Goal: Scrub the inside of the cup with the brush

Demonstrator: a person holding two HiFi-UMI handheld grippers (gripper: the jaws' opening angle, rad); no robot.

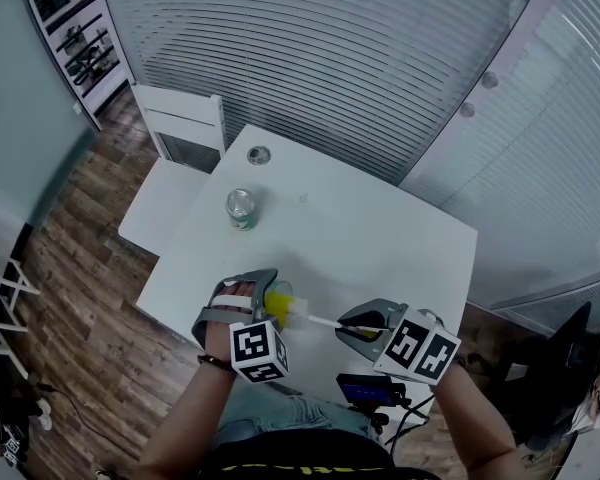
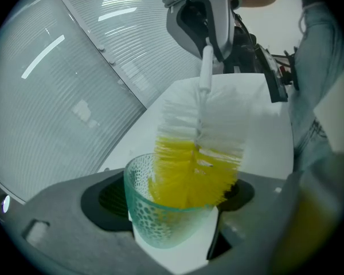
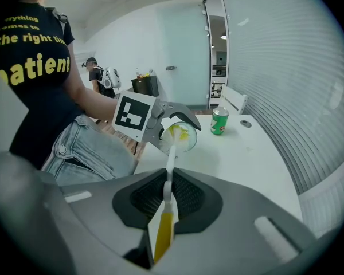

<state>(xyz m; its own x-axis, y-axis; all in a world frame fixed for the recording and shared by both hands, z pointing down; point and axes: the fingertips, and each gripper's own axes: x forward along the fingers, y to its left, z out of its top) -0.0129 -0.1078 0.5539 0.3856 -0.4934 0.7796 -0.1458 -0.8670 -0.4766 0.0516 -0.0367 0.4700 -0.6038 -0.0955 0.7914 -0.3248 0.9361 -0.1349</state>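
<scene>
My left gripper (image 2: 178, 208) is shut on a clear dimpled glass cup (image 2: 160, 219), held above the near edge of the white table (image 1: 380, 238). The cup (image 1: 277, 299) is tipped toward the right gripper. A bottle brush (image 2: 198, 159) with yellow and white bristles has its yellow tip inside the cup. Its thin white stem (image 3: 171, 162) runs back to a yellow handle (image 3: 163, 231), on which my right gripper (image 3: 166, 202) is shut. In the head view the right gripper (image 1: 365, 324) sits to the right of the cup, the brush (image 1: 315, 318) bridging the two.
A green drinks can (image 1: 242, 209) stands upright on the table beyond my grippers, with a small round grommet (image 1: 259, 155) further back. A white chair (image 1: 180, 158) is at the table's far left. Ribbed glass walls close off the back and right.
</scene>
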